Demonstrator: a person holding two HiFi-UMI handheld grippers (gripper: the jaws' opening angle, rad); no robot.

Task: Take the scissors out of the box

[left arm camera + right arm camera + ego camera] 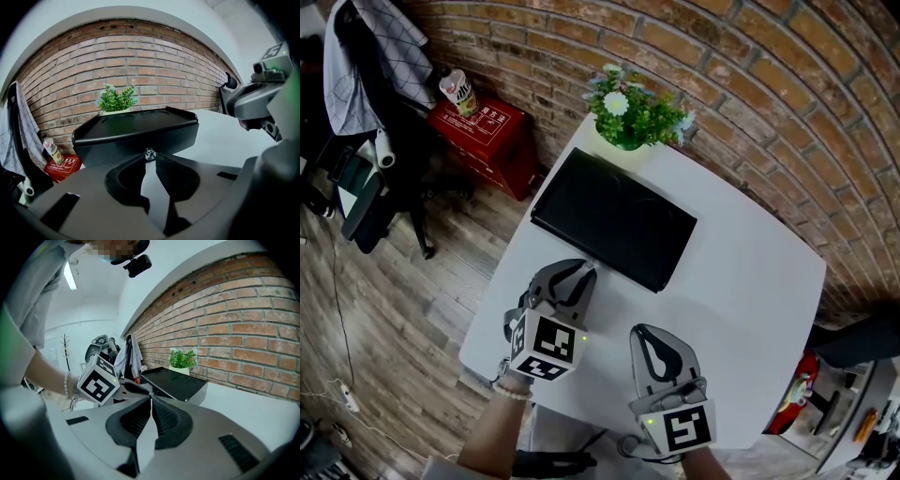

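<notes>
Box [614,217]: lid closed, contents hidden | left fingers [174,174] together | right fingers [165,418] together

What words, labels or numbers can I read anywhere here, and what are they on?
Red box on the floor: white print, too small to read.
Drink can on it: label too blurred to read.
Cubes on the left gripper and right gripper: black-and-white square markers only, no words.
Black box, whose clear knob sits between the left jaws: no text shows.
</notes>
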